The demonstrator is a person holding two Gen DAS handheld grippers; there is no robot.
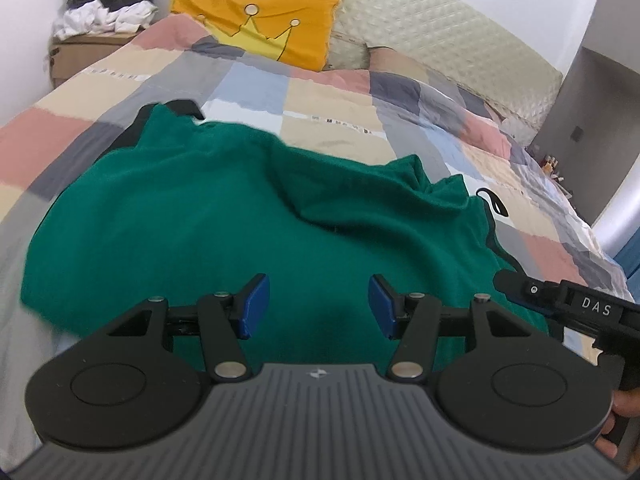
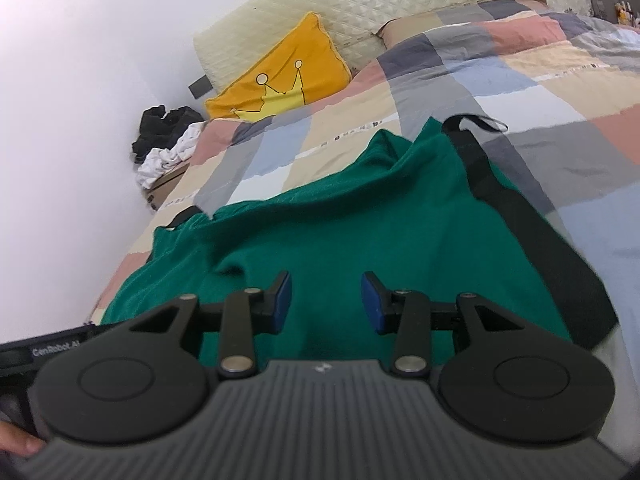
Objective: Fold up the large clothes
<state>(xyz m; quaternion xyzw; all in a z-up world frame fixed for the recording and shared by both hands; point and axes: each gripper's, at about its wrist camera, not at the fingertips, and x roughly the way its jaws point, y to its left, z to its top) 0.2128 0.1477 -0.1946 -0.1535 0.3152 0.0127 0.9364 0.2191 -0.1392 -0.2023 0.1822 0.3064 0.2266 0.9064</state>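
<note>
We have open air above the green garment (image 1: pixel 224 216), which lies spread on the checked quilt (image 1: pixel 336 100) with a raised fold on its right side. Beyond its far edge the quilt is bare up to the yellow cushion (image 1: pixel 280 24) and the padded headboard (image 1: pixel 420 20). On the left a wall closes us in, and a cardboard box (image 1: pixel 80 54) heaped with clothes (image 1: pixel 108 4) stands beside the bed. Our two grippers sit close side by side.

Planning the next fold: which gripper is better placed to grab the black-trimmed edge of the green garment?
Right, probably. The right gripper is open and empty over the green garment, black trim just beside it. The left gripper sits further off.
</note>
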